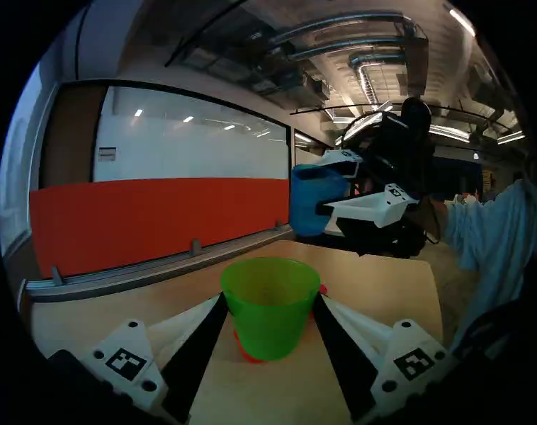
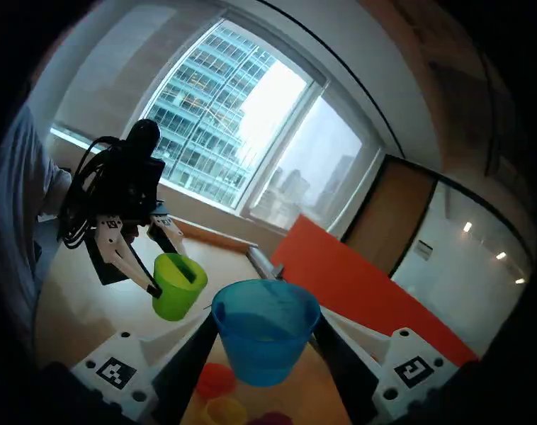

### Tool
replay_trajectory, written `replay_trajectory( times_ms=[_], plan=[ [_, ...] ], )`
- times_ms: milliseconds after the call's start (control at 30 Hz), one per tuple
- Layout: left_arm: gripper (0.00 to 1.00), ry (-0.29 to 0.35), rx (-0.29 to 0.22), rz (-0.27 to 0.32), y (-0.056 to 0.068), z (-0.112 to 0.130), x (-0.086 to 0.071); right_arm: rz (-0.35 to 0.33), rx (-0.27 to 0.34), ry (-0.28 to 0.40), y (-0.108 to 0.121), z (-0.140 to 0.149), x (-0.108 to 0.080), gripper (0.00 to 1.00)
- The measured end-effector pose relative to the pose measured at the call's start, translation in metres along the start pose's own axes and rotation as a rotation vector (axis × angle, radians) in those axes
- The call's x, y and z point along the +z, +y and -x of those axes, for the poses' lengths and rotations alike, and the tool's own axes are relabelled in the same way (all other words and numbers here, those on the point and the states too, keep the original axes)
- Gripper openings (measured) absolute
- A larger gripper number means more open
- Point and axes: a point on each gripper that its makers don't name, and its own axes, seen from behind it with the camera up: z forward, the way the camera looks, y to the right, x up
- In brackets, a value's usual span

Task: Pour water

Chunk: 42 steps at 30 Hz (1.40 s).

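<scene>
In the left gripper view, the left gripper (image 1: 270, 303) pinched a green cup (image 1: 270, 322) between its two fingers, one pressing on each side wall just under the rim. The cup stood upright with its mouth open to the camera. Square black-and-white markers (image 1: 125, 363) sat on the finger bases. A red object (image 1: 246, 352) peeked out from under the cup's base, above the pale wooden table (image 1: 382, 283).

In the right gripper view, the right gripper (image 2: 266, 319) likewise clamped a blue cup (image 2: 265, 350) by its sides. A darker band low in the translucent wall looked like water. Beneath it lay a red cup (image 2: 215, 379), a yellow cup (image 2: 224, 411) and the edge of something dark red (image 2: 272, 419).

Farther off, each view caught the other gripper. The blue cup hung raised beyond the green one and a little to its right, and the two cups were apart. A person's light sleeve (image 1: 495, 227) showed behind the right gripper.

Beyond the table ran an orange wall panel (image 1: 155, 219) under frosted glass bearing a small sign (image 1: 107, 154), too small to read. Pipes (image 1: 339, 42) crossed the ceiling, and the right gripper view showed a large window (image 2: 233, 120) facing tall buildings.
</scene>
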Motion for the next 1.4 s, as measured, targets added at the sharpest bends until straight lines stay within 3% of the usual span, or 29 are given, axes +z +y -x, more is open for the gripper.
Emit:
replay_trajectory(
  times_ms=[800, 1400],
  plan=[
    [0.85, 0.005, 0.016, 0.028, 0.010, -0.006, 0.009, 0.015, -0.251, 0.007, 0.001, -0.052, 0.034, 0.90],
    [0.85, 0.002, 0.008, 0.048, 0.014, -0.006, 0.017, 0.050, -0.459, 0.004, 0.024, -0.073, 0.053, 0.90]
  ],
)
